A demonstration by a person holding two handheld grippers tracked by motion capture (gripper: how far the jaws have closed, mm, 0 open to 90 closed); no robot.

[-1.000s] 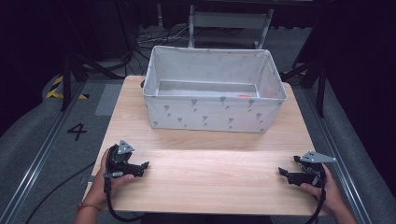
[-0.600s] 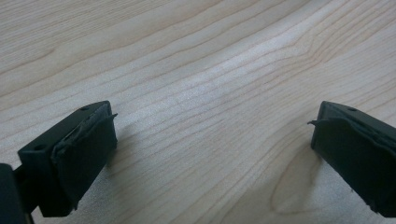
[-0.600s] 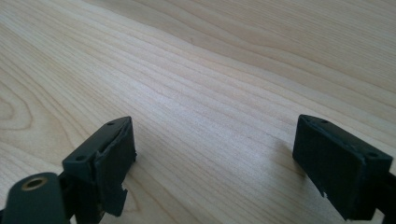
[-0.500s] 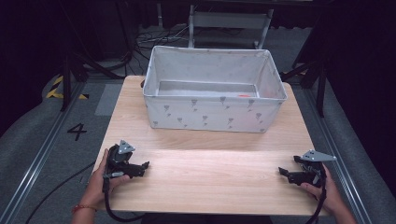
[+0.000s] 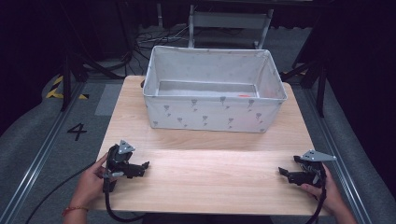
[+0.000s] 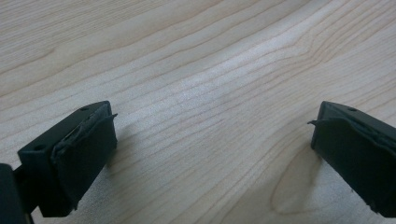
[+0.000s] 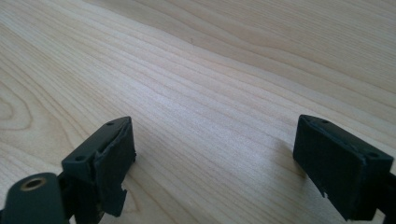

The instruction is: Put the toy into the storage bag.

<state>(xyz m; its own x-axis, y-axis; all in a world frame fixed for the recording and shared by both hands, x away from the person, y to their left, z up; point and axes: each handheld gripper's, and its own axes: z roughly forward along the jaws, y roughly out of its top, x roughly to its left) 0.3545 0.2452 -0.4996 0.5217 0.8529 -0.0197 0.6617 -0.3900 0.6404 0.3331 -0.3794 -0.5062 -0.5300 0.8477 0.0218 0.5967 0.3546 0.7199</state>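
A pale fabric bin (image 5: 212,109) with a small grey print stands at the far middle of the wooden table (image 5: 210,186); a small red mark (image 5: 243,95) lies on its floor. My left gripper (image 5: 142,167) rests on the table near the front left, held by a hand, jaws pointing right. In the left gripper view its jaws stand wide apart over bare wood, left gripper (image 6: 210,140) open. My right gripper (image 5: 282,172) rests at the front right, jaws pointing left. The right gripper (image 7: 215,154) is open too, with nothing between its fingers.
A metal rail (image 5: 42,154) runs along the floor on the left beside a painted "4" (image 5: 77,131). Cables (image 5: 149,39) and a grey frame (image 5: 229,21) stand behind the table. Another rail (image 5: 341,154) runs along the right.
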